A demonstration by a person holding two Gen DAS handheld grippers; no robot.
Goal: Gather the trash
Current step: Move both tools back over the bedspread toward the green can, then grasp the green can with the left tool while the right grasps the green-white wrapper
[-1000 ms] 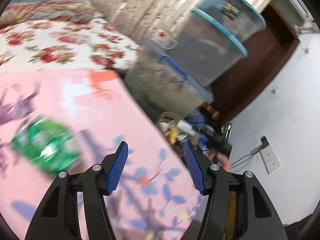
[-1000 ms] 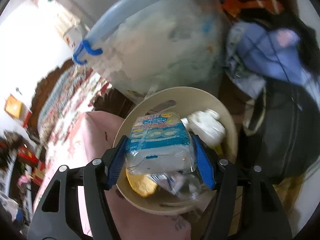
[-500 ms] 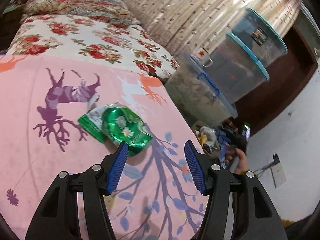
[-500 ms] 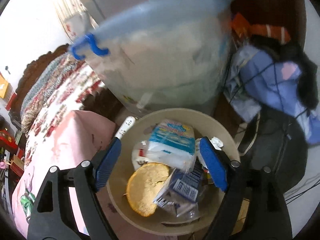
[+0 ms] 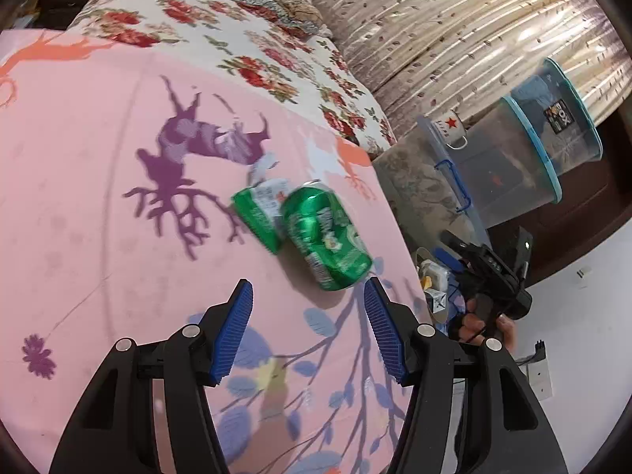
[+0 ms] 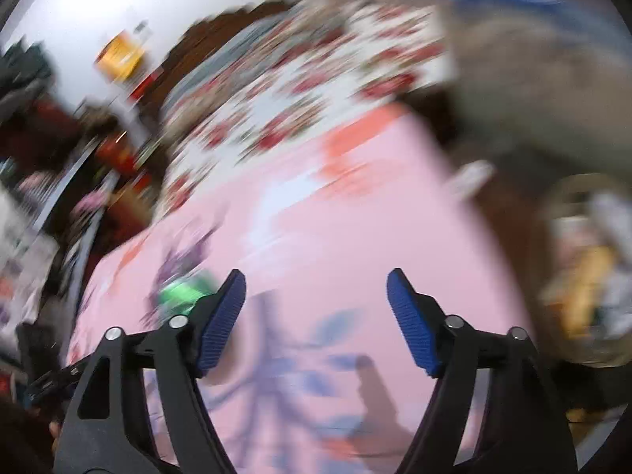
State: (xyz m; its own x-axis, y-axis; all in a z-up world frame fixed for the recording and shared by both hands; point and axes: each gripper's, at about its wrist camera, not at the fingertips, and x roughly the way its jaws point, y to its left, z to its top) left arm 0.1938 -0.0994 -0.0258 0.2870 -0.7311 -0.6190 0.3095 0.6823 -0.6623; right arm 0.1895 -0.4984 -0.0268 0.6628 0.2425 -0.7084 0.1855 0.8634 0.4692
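A dented green aluminium drink can [image 5: 327, 237] lies on its side on the pink printed bedspread [image 5: 98, 197], touching a flattened green wrapper [image 5: 256, 217] at its 10 o'clock. The left gripper [image 5: 308, 330] hovers just short of the can at its 6 o'clock, jaws parted, empty. The right gripper [image 6: 316, 318], blurred, is closing on nothing.

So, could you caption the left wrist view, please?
Open left gripper nears a green can on the pink bedspread.
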